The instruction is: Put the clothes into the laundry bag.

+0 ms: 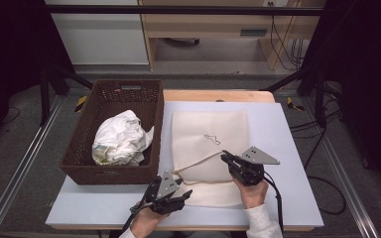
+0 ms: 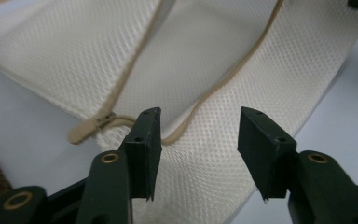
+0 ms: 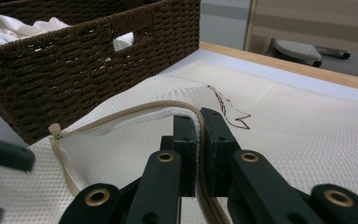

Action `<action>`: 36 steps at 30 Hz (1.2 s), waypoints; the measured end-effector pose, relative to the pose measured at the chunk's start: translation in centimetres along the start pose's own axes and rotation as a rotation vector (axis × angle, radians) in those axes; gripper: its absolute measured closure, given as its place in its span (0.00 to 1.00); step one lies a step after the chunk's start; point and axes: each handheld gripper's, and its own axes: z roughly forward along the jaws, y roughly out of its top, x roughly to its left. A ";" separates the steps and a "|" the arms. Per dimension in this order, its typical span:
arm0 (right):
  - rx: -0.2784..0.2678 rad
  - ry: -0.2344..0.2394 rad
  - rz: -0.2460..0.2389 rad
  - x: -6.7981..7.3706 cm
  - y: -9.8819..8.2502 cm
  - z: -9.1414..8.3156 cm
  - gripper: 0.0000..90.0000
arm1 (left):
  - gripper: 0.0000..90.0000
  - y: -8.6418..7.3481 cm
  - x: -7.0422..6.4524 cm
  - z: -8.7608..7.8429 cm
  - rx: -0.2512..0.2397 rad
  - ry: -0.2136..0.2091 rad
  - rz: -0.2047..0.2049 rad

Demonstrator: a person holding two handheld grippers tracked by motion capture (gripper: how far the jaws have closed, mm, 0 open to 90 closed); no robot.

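A cream mesh zip-up laundry bag [image 1: 209, 148] lies flat on the pale blue-grey tabletop [image 1: 287, 148], with bare surface to its right and a narrow strip at the near edge. The right gripper [image 1: 226, 157] is clamped on the bag's tan zipper edge [image 3: 168, 106], lifting it. The left gripper [image 2: 199, 140], jaws well apart and empty, hovers by the tan zipper pull [image 2: 89, 128]. Just left of the bag, a dark brown woven basket [image 1: 82, 134] holds crumpled white cloth [image 1: 121, 139].

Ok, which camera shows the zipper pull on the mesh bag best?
The left gripper view: the zipper pull lies close and sharp on the mesh bag, left of the open tongs. The right gripper view shows it small, at the zipper's end. In the high view it is too small to tell.
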 end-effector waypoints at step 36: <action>0.028 0.000 -0.010 -0.4 -0.3 0.1 0.94 | 0.21 5.5 14.8 -11.9 -0.087 0.385 -0.116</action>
